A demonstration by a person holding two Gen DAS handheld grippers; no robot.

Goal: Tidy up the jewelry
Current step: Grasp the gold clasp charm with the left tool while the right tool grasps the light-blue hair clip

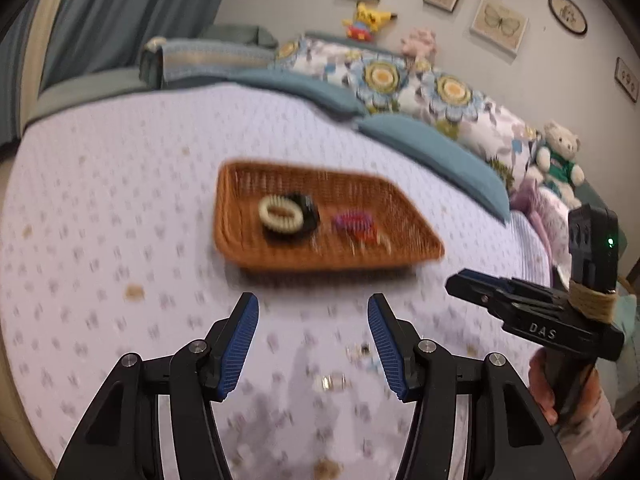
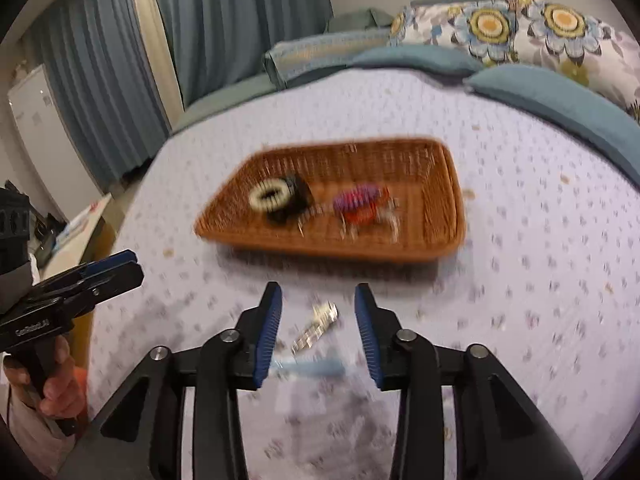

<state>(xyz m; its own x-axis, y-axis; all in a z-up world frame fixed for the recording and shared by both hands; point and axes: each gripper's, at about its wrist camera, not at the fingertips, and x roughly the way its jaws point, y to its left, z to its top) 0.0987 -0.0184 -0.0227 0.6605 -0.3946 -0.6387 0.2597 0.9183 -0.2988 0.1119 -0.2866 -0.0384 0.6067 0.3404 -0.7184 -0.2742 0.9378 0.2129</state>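
Two grippers hovered above a bed with a pale patterned bedspread (image 1: 100, 200), both with jaws apart and nothing between the pads. The left gripper (image 1: 313, 344) stood wider; the right gripper (image 2: 318, 334) was narrower.

On the bed beyond them lay a wicker tray (image 2: 444, 216), already holding a cream coil hair tie (image 2: 269, 195) resting on a black one (image 2: 296, 204), and to their right a purple-and-red piece (image 2: 360, 204) that blur kept from being named.

Near the right gripper, on the bedspread, lay a small silvery jewelry piece (image 2: 316, 326), just short of the tray's near edge, with a pale blue strip (image 2: 308, 367) nearer still. Two small shiny bits (image 1: 332, 382) lay beneath the left gripper.

The silvery piece looked light, thin and slippery, likely to slide or sink into the soft cover, so pinching it across its narrow width, low against the fabric, seemed wisest.

Motion blur smeared everything on the bed. Whether the silvery piece was a clip, chain or bracelet could not be told.
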